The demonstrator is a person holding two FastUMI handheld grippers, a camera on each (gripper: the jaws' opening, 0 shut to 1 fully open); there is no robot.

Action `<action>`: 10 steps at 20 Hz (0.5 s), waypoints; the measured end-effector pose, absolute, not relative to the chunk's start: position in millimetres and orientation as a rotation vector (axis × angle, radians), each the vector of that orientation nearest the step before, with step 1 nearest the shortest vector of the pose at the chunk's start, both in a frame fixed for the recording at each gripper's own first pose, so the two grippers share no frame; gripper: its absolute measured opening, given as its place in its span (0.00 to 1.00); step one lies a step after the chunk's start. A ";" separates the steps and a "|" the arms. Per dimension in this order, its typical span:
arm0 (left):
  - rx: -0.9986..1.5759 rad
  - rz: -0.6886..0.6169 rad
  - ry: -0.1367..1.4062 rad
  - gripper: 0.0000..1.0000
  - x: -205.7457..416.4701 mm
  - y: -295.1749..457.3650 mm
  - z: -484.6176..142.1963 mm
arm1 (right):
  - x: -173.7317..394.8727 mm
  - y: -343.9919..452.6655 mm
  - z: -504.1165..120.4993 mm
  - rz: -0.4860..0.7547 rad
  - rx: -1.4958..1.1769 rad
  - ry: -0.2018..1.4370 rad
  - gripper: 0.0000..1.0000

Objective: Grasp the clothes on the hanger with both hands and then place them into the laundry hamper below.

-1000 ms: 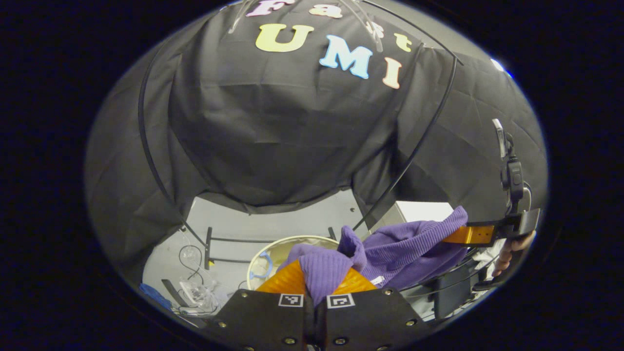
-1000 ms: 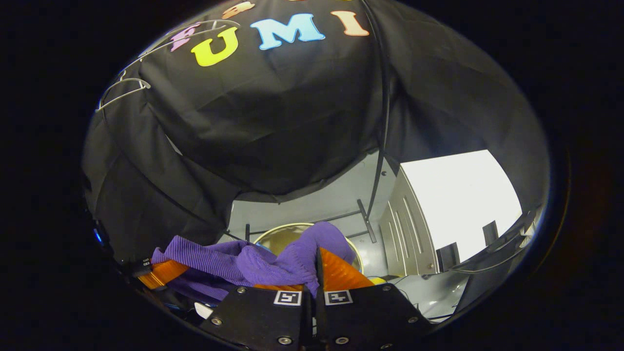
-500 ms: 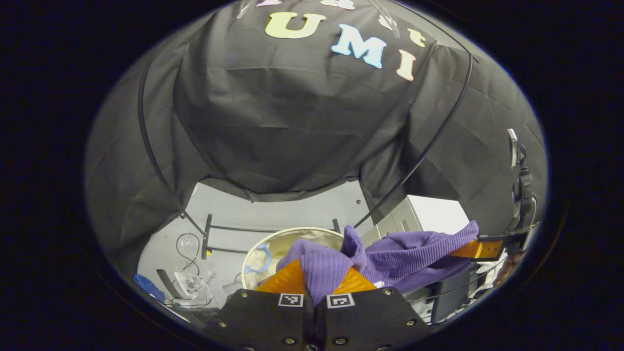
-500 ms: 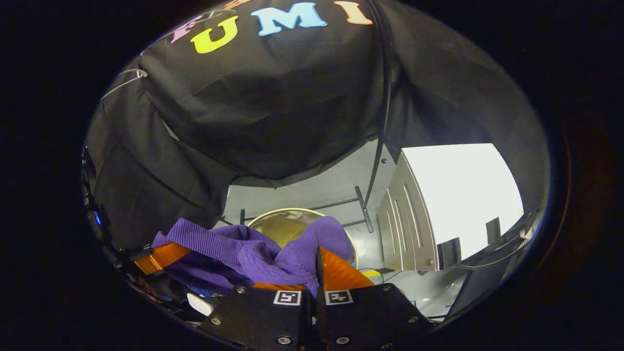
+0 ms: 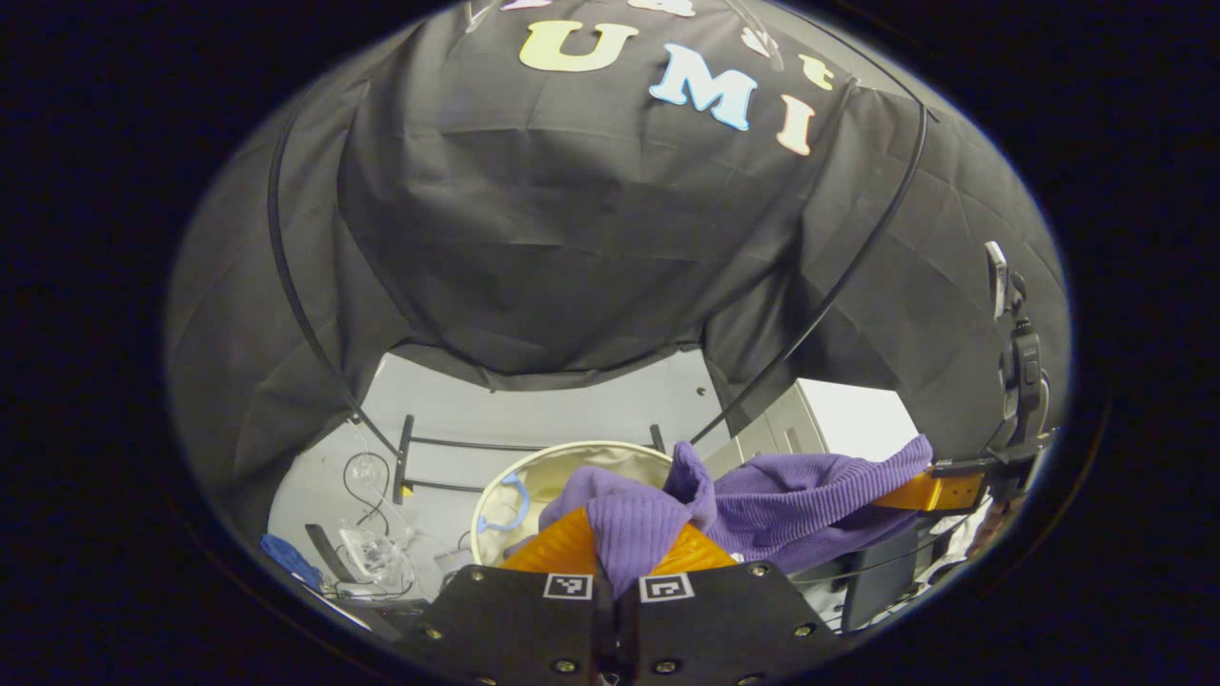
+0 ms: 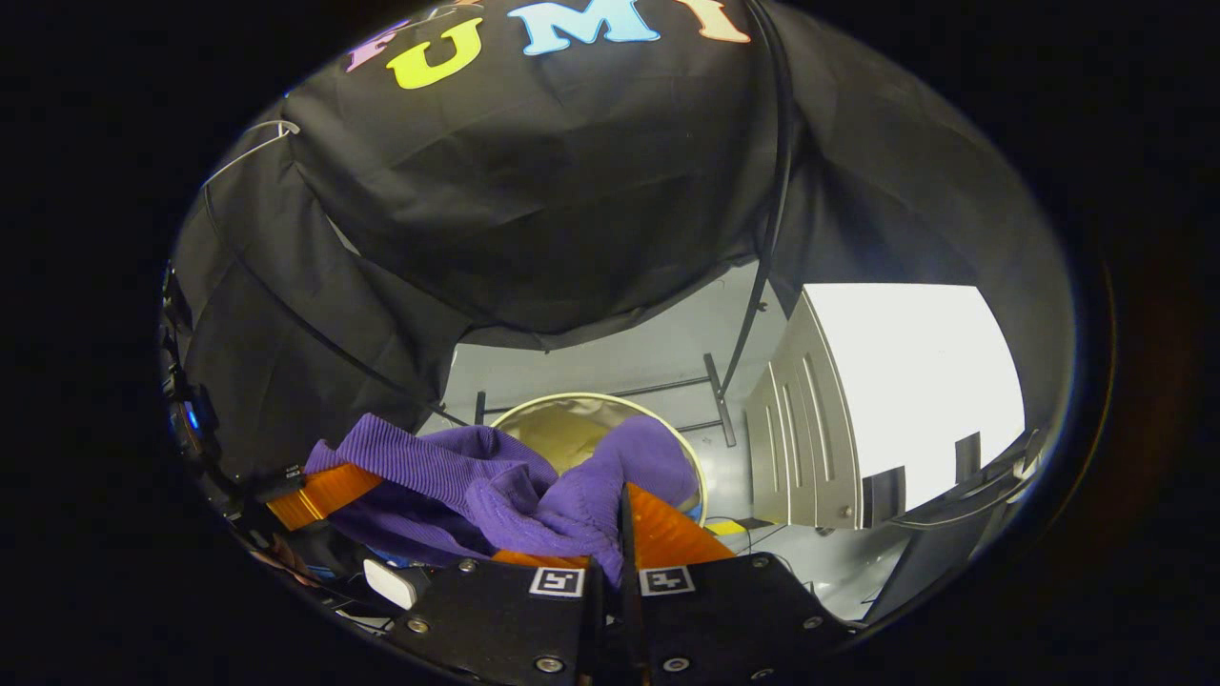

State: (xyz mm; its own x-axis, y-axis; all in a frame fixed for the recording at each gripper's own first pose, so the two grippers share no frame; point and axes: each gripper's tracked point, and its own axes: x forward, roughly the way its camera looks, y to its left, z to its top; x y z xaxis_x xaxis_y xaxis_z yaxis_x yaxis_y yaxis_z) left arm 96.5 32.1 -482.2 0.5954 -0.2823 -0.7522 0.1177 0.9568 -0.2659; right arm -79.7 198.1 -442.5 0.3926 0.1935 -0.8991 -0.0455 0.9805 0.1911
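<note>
A purple ribbed knit garment point(image 5: 791, 500) hangs stretched between my two grippers, above the floor. My left gripper point(image 5: 618, 557) is shut on one bunched end of it. My right gripper point(image 6: 620, 534) is shut on the other end point(image 6: 572, 495). In the left gripper view the other gripper point(image 5: 939, 491) shows at the far right, clamped on the cloth. In the right gripper view the other gripper point(image 6: 319, 491) shows at the lower left. The round cream-rimmed laundry hamper point(image 5: 562, 462) stands on the floor below and beyond the garment, its mouth open point(image 6: 562, 429).
A thin wire hanger point(image 6: 243, 162) shows high on the left against the black cloth wall. A black metal rack base point(image 5: 448, 446) lies behind the hamper. Cables and plastic clutter point(image 5: 376, 557) lie left of it. A white cabinet point(image 6: 810, 448) stands to the right.
Both grippers have sunk a little with the garment; the hamper shows more of its opening and the wall letters have slid upward in both views.
</note>
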 end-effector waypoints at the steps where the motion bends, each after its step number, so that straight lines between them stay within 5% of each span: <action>1: -0.192 -0.234 0.903 0.03 97.7 33.0 -482.8 | -80.5 197.0 -443.3 0.155 0.138 1.163 0.09; 5: -0.192 -0.234 0.916 0.09 91.9 36.8 -481.4 | -77.5 198.4 -436.0 0.161 0.140 1.159 0.16; 6: -0.191 -0.228 0.927 0.09 87.1 39.3 -484.4 | -77.4 199.5 -432.2 0.164 0.154 1.155 0.10; 7: -0.188 -0.215 0.935 0.14 86.2 43.6 -485.8 | -78.5 202.3 -428.0 0.172 0.167 1.153 0.27; 8: -0.192 -0.204 0.942 0.14 84.4 47.6 -487.5 | -77.8 206.4 -423.5 0.188 0.185 1.146 0.27; 10: -0.204 -0.189 0.917 0.46 83.6 53.2 -474.7 | -77.4 203.9 -414.6 0.185 0.184 1.122 0.63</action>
